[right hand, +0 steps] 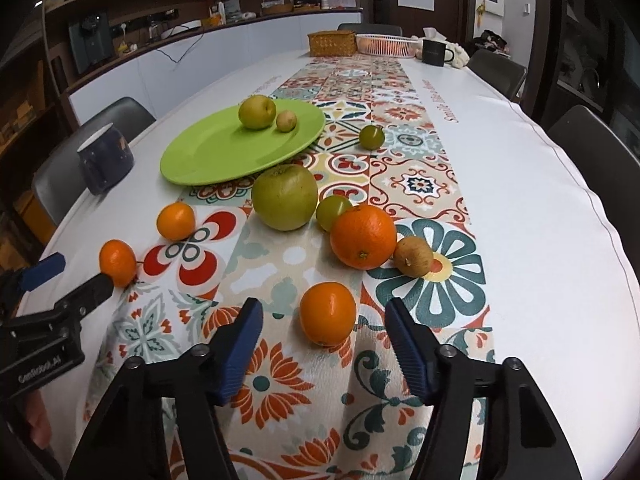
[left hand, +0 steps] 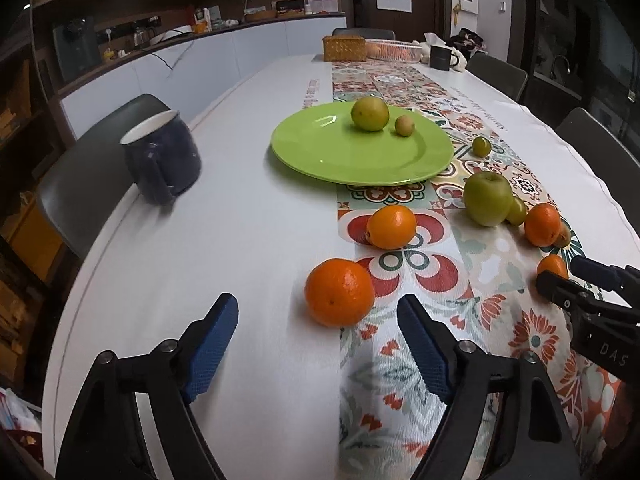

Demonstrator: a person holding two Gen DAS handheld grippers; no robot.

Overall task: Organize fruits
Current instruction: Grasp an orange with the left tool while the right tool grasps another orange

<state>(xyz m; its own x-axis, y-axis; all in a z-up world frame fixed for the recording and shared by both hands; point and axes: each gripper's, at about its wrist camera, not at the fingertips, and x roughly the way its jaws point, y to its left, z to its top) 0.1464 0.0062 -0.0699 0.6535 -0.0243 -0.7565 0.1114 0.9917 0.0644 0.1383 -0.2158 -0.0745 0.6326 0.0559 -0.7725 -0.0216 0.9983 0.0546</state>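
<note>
A green plate (left hand: 340, 160) (right hand: 208, 152) holds a yellow-green pear (left hand: 369, 113) (right hand: 257, 111) and a small tan fruit (left hand: 404, 125) (right hand: 286, 121). Loose on the patterned runner lie a green apple (left hand: 488, 199) (right hand: 285, 197), several oranges and small green fruits. My left gripper (left hand: 318, 316) is open, just short of an orange (left hand: 339, 292) (right hand: 117, 262). My right gripper (right hand: 324, 320) is open, with a small orange (right hand: 328, 313) (left hand: 552, 267) between its fingertips, not touching. A large orange (right hand: 363, 237) and a brown fruit (right hand: 413, 257) lie beyond it.
A dark blue mug (left hand: 162, 158) (right hand: 105, 164) stands at the table's left edge. A wicker basket (left hand: 344, 48), a pink basket (right hand: 386, 45) and a black mug (right hand: 435, 52) stand at the far end. Chairs line both sides.
</note>
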